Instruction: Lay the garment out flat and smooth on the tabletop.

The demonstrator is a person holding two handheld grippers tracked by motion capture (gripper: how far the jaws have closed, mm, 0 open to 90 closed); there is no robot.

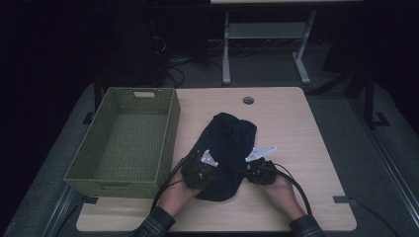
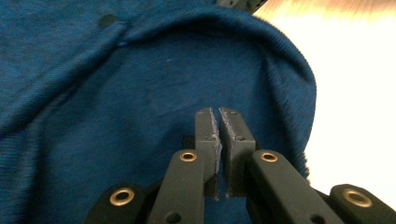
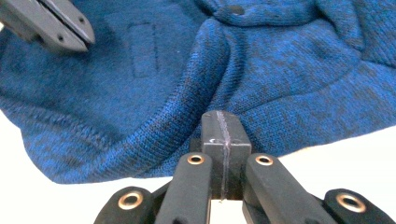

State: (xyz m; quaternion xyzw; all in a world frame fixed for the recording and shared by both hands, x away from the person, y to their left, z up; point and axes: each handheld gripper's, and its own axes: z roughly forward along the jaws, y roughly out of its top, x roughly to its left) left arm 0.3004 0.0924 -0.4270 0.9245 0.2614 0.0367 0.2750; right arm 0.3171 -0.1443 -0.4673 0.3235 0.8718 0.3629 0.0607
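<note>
You are resting both tongs, left (image 1: 200, 168) and right (image 1: 261, 169), pinched shut with nothing gripped, at the near end of the sweater (image 1: 225, 148), which is lying mid-counter (image 1: 296, 148) with its long axis running away from you, beside the basket (image 1: 168, 143).

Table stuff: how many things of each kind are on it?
Blue knitted garment: 1
Green woven basket: 1
Grippers, left gripper and right gripper: 2
Total: 4
</note>
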